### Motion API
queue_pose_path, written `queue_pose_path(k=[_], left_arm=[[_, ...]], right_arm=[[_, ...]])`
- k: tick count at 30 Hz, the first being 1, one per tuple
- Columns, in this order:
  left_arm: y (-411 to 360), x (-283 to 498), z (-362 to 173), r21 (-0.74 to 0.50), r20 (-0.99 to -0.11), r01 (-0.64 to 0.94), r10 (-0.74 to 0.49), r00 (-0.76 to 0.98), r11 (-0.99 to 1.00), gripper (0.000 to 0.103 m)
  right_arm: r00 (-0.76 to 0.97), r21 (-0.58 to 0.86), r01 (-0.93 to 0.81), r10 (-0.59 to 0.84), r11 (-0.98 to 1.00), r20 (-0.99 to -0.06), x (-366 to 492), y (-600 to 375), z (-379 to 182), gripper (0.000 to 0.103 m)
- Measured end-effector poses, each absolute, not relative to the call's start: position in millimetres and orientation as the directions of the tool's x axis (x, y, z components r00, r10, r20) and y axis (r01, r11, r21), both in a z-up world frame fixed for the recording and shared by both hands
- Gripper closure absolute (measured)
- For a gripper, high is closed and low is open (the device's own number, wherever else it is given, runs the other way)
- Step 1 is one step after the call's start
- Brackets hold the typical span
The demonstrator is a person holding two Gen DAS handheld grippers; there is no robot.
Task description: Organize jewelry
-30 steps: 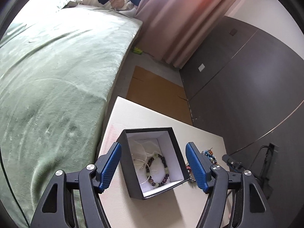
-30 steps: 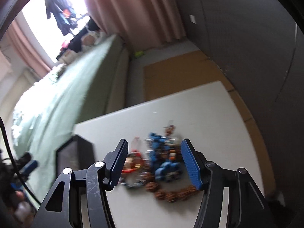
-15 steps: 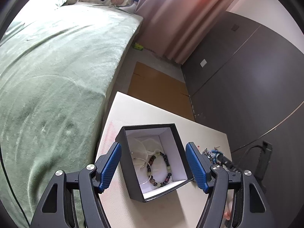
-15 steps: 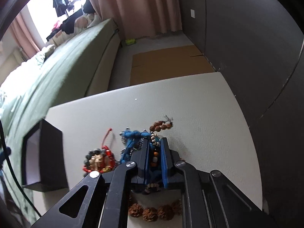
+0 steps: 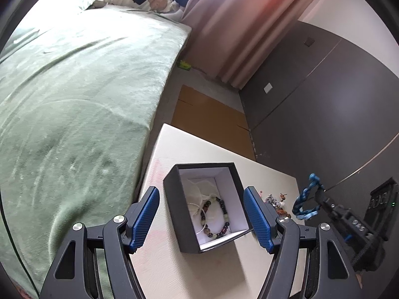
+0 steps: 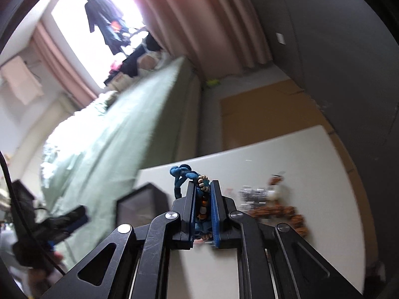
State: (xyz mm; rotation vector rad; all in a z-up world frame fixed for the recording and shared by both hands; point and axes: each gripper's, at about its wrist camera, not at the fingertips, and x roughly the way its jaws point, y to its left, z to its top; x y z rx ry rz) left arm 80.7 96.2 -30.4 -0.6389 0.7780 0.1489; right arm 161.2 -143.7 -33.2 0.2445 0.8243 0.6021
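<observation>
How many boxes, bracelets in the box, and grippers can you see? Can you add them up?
Boxes: 1, the black box
Bracelets in the box: 1, the beaded bracelet
Grippers: 2, left gripper and right gripper, which grips a blue corded bracelet
Total: 4

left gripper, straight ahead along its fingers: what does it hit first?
Most likely the black box: it sits between the open left gripper's fingertips, directly ahead, with a beaded bracelet inside. Depth is unclear, so the fingers may straddle the box and meet the white table instead.
</observation>
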Motion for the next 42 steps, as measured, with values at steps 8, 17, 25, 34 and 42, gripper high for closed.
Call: queue_pose_path(k=[8,17,25,34,42], left_arm=[[107,66,-26,-0.478,-0.692,-0.369,-0.083,0.717,0.797,0.032],[102,59,-22,-0.457,-0.685,-0.366,-0.058,0.726,0.811,0.028],[66,65,-16,-0.431,-0.677,-0.310,-0.077,0.732,0.848,0.021],[0,90,-15,-0.357,-0.717,-0.215,-0.119,0.687,0.909,0.021],[-39,129,-21,-0.342,-0.769,-0.190,-0.158,0.619,0.920,0.040]], right_arm=[[0.434,0.523,-0.512,0.731,0.682,-0.528,145,-79,-33,0.089],[0.443,0.483,-0.466,0.668,0.741,-0.597,141,-90,-42,0.027],[0.516,0.447,-0.319,0.549,0.836,-0.658,141,-160,-38,0.020],[0.535,0.443,-0.173,0.462,0.880,-0.707,140,-224,-48,0.020],[0.495,0.497,-0.088,0.471,0.863,-0.730,149,-252,-65,0.022]])
